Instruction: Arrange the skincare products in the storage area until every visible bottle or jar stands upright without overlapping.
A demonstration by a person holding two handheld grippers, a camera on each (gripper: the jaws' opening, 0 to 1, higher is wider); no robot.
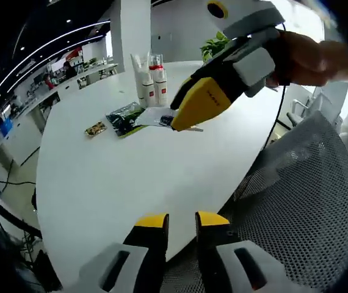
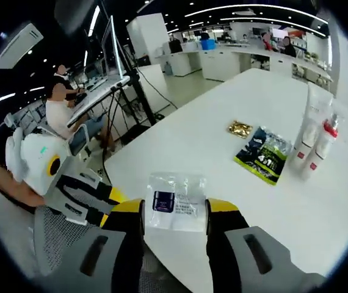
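Poised with open right gripper (image 2: 174,213) jaws flanking clear sachet (image 2: 175,201); best closed squarely on its edges. Left gripper (image 1: 181,221) open, idle.

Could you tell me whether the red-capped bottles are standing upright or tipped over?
Upright: the red-capped bottles stand on their bases on the white table.

A round white surface (image 1: 131,177) is sitting in an open office; a grey mesh chair (image 1: 311,201) is standing just beside it, ceiling strip lights (image 2: 247,7) glowing beyond.
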